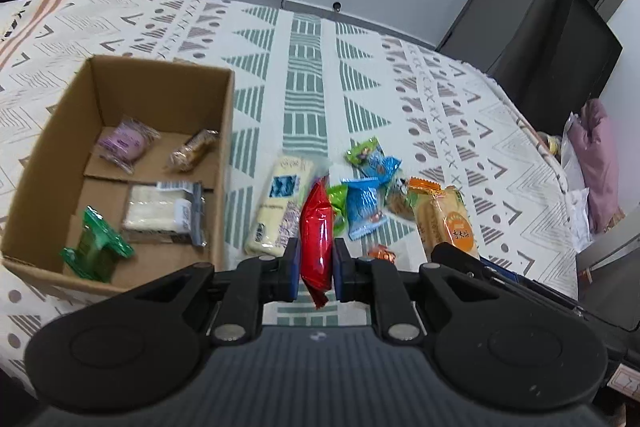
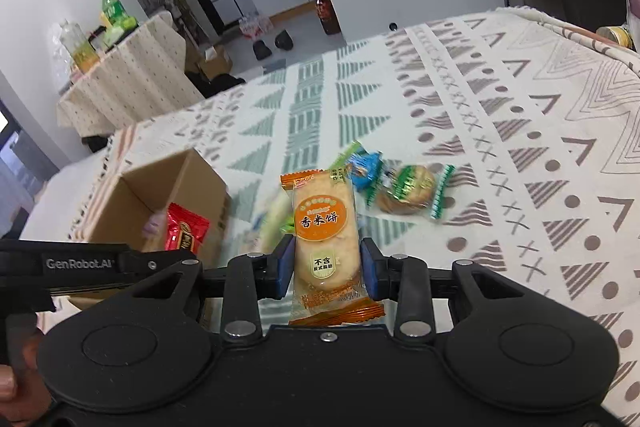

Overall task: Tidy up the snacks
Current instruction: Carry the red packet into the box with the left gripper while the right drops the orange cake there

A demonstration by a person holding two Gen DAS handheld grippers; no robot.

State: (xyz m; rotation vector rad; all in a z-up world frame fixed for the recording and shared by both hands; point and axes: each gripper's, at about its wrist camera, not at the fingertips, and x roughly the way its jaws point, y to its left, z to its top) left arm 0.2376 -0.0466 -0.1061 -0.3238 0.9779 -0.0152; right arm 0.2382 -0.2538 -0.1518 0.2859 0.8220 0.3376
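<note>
Left tool [image 1: 316,259]: closed on one red packet [image 1: 317,233], gripped edge-on between the two blue pads; its tail hangs below them. From the right wrist view the same packet [image 2: 186,233] shows gold print too blurred to read.
Right tool [image 2: 326,267]: closed on one orange rice-cracker pack [image 2: 325,239], held upright. Label reads "香米饼" on an orange disc, with "不含" on a green-edged oval below; pale round crackers show through clear film.
Writing on tool: "GenRobot.AI" in white on the left tool's black body [image 2: 80,263].
Cardboard box [image 1: 230,131]: one, open-topped, on the patterned cloth [image 1: 304,67], left of the loose pile.
Box contents, four: a purple round cake in clear wrap [image 1: 124,145], a brown bar in clear wrap [image 1: 194,149], a white pack with a grey-printed end [image 1: 162,213], a green packet [image 1: 96,245].
Loose snacks on the cloth: one long cream pack with a blue square label [image 1: 280,201], text unreadable; two blue packets [image 1: 362,209]; two or three green ones [image 1: 362,151], partly overlapping; one round biscuit in green-ended wrap [image 2: 406,189]; one small orange piece [image 1: 382,253], mostly hidden.
Position: both held packs hang above the cloth, just right of the box.
Hand [image 2: 10,387]: part of one at the lower left edge.
</note>
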